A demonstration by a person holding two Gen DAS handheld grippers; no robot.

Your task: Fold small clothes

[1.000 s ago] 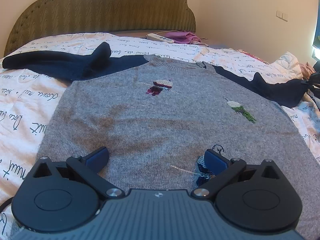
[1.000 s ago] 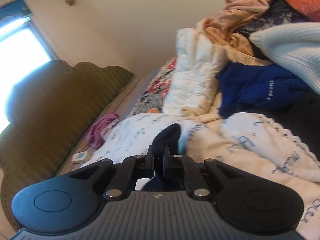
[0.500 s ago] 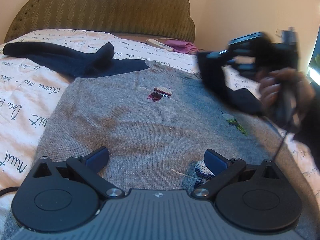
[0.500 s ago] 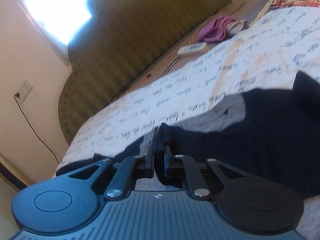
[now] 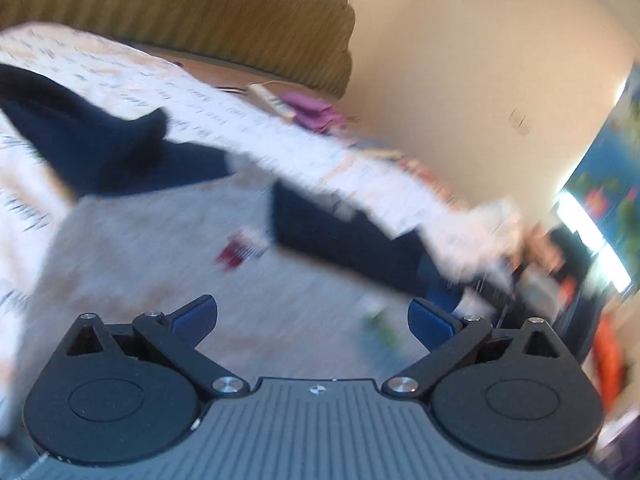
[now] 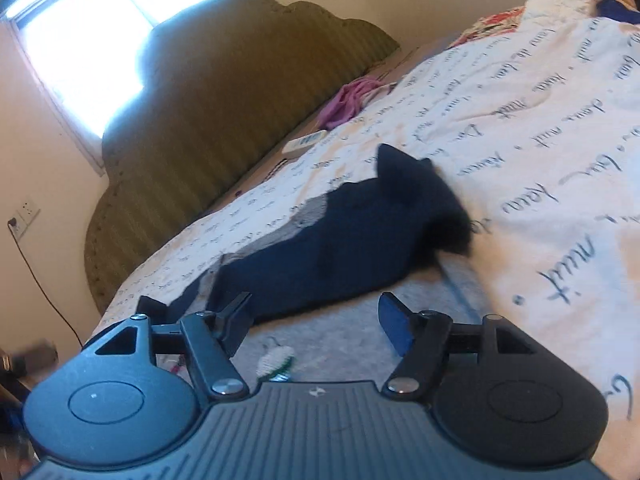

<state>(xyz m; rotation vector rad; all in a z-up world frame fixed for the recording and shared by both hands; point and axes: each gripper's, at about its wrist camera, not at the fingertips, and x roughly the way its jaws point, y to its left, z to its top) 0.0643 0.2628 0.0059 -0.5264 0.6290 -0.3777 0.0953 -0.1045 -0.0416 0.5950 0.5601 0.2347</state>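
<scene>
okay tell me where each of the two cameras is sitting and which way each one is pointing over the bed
Left wrist: rides on the left gripper, low over the grey sweater, facing the headboard; heavily blurred; only its own open fingers show.
Right wrist: rides on the right gripper, tilted, looking along the folded-in navy sleeve toward the headboard and window; only its own open fingers show.
Shared: sweater, navy sleeve, script-print bedcover, headboard, purple cloth. No hand or sleeve of the person shows.

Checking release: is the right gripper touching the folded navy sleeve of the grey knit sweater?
Apart. In the right wrist view the right gripper is open, and the navy sleeve lies on the grey knit sweater, beyond its fingertips.
</scene>
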